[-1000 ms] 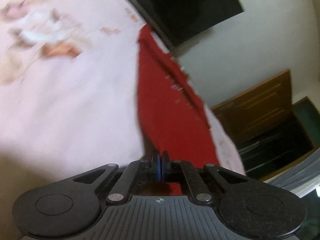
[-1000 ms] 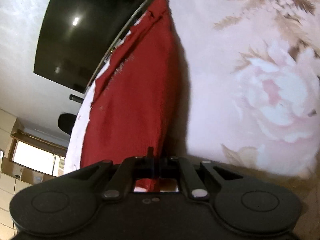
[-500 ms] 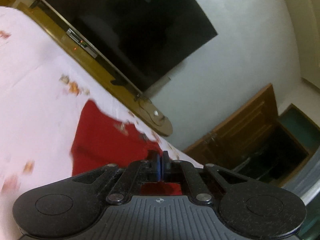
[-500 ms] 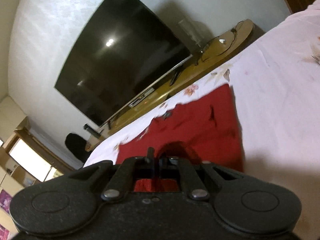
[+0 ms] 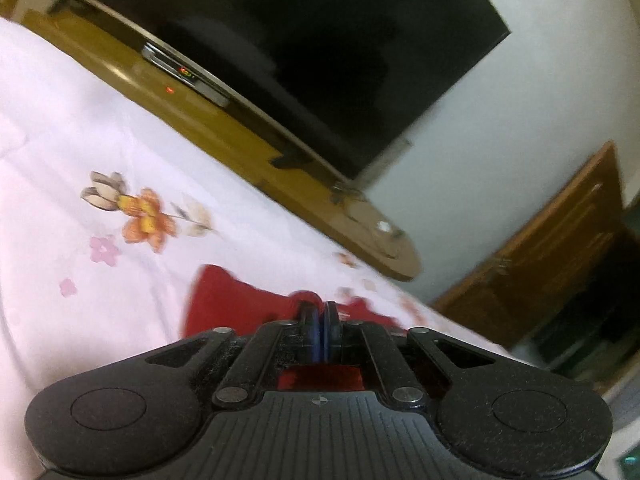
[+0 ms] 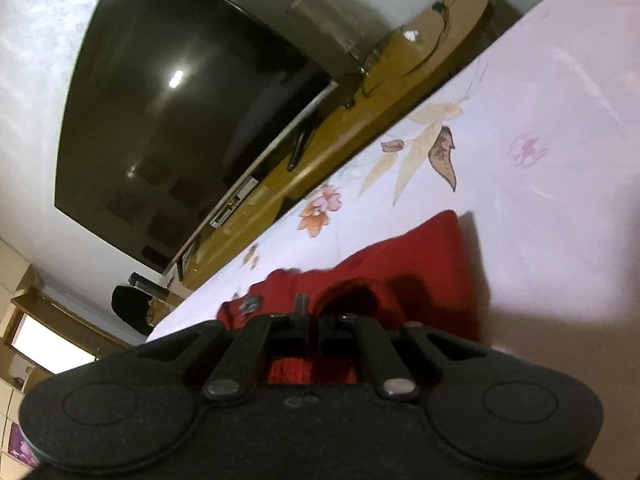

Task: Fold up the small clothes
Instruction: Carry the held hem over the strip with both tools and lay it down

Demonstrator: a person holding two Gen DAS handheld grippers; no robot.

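we are holding a red garment (image 5: 236, 308) in both grippers over a white floral bedsheet (image 5: 80, 128). in the left wrist view the left gripper (image 5: 320, 320) is sitting at the lower centre of the frame, its blue-padded jaws pressed together and pinching an edge of the red cloth, which is spreading out just above and to the left of the fingers and showing again through the gap under them. in the right wrist view the right gripper (image 6: 312, 316) is also at the lower centre, its jaws nearly together and just starting to part, with a bunched fold of the same garment (image 6: 420, 264) still between them; the rest of the cloth is lying on the sheet (image 6: 560, 128), stretching toward the right of the frame. beyond the bed, a long wooden tv stand (image 5: 248, 148) is running diagonally across both views, and a large dark television (image 6: 172, 112) is filling the upper left of the right wrist view. a wooden cabinet (image 5: 552, 248) is standing at the right edge of the left wrist view.
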